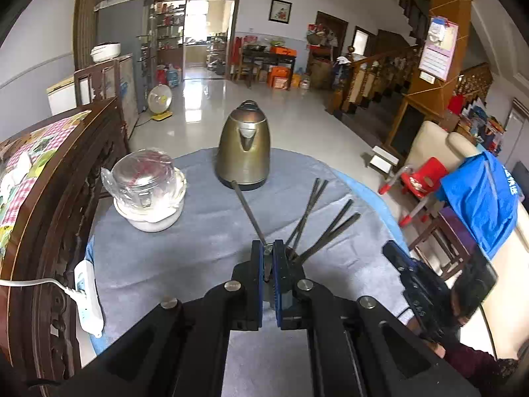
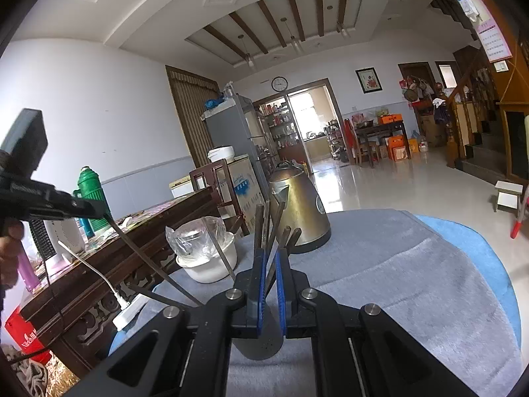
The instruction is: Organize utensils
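Your left gripper point(image 1: 268, 258) is clamped on one dark slender metal chopstick point(image 1: 248, 210), its long axis slanting toward the dark grey utensil cup point(image 2: 261, 337). Your right gripper point(image 2: 268, 274) seems clamped on that cup's rim; remaining chopsticks point(image 1: 317, 225) stand inside.

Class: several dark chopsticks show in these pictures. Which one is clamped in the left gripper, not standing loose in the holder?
The single chopstick slanting toward the kettle. The left gripper is shut on its near end; the other chopsticks fan out rightward from the holder, which the right gripper pinches.

Each black gripper point(image 1: 268, 251) has blue pads, silver screws; maroon sleeve point(image 1: 472, 360).
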The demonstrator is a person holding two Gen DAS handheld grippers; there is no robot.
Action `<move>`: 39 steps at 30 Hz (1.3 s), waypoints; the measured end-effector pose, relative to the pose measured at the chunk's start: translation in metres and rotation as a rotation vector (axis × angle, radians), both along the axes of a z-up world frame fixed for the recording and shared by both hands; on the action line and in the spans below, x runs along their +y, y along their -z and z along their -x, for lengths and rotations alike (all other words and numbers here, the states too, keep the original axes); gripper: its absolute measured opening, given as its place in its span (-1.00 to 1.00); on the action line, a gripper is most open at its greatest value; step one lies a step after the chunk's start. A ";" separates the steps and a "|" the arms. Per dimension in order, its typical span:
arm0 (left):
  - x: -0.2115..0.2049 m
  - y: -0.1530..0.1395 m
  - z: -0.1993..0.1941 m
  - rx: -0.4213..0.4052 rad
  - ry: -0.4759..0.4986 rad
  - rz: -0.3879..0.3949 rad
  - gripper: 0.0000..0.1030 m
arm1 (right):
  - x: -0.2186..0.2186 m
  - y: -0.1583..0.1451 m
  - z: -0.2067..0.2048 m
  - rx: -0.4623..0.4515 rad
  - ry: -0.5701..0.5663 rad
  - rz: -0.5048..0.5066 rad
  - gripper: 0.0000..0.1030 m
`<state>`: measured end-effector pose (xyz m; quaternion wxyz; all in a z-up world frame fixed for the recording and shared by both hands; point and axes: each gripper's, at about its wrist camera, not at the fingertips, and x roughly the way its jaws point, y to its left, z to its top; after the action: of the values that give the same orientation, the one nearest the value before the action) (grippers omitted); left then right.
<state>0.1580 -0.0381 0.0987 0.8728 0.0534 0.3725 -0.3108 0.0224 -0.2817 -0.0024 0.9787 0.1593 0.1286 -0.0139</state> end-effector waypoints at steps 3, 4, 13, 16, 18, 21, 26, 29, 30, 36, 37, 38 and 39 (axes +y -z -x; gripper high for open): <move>0.008 -0.008 0.007 -0.043 -0.017 0.024 -0.84 | -0.001 -0.004 0.001 0.004 -0.004 -0.004 -0.85; 0.012 -0.013 0.012 -0.064 -0.031 0.036 -0.62 | -0.002 -0.003 0.001 0.013 -0.010 -0.007 -0.85; 0.035 -0.025 0.089 -0.232 -0.210 0.053 0.59 | 0.012 -0.015 0.012 0.102 -0.095 -0.040 0.33; 0.036 -0.012 0.117 -0.246 -0.280 0.026 0.68 | 0.022 -0.025 0.029 0.085 -0.110 -0.002 0.33; 0.035 -0.004 0.132 -0.262 -0.321 0.004 0.75 | 0.028 -0.031 0.037 0.095 -0.119 0.022 0.33; 0.032 0.005 0.150 -0.325 -0.400 -0.054 0.85 | 0.036 -0.038 0.053 0.118 -0.110 0.073 0.33; 0.021 0.016 0.162 -0.346 -0.464 -0.137 0.88 | 0.041 -0.044 0.072 0.173 -0.108 0.086 0.33; 0.016 0.022 0.168 -0.345 -0.483 -0.174 0.89 | 0.048 -0.050 0.087 0.186 -0.102 0.107 0.33; 0.014 0.023 0.171 -0.344 -0.491 -0.179 0.89 | 0.049 -0.051 0.090 0.189 -0.103 0.110 0.33; 0.012 0.025 0.179 -0.341 -0.506 -0.193 0.89 | 0.059 -0.057 0.109 0.187 -0.104 0.141 0.33; 0.012 0.026 0.180 -0.339 -0.505 -0.189 0.89 | 0.060 -0.057 0.111 0.187 -0.103 0.144 0.33; 0.012 0.026 0.181 -0.337 -0.509 -0.189 0.89 | 0.061 -0.057 0.113 0.187 -0.103 0.146 0.33; 0.013 0.026 0.181 -0.336 -0.513 -0.189 0.89 | 0.062 -0.057 0.113 0.189 -0.104 0.147 0.33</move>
<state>-0.0229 -0.0252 0.0724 0.9632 0.0891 0.2515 -0.0313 -0.0906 -0.2196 0.0549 0.9706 0.0784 0.2272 0.0126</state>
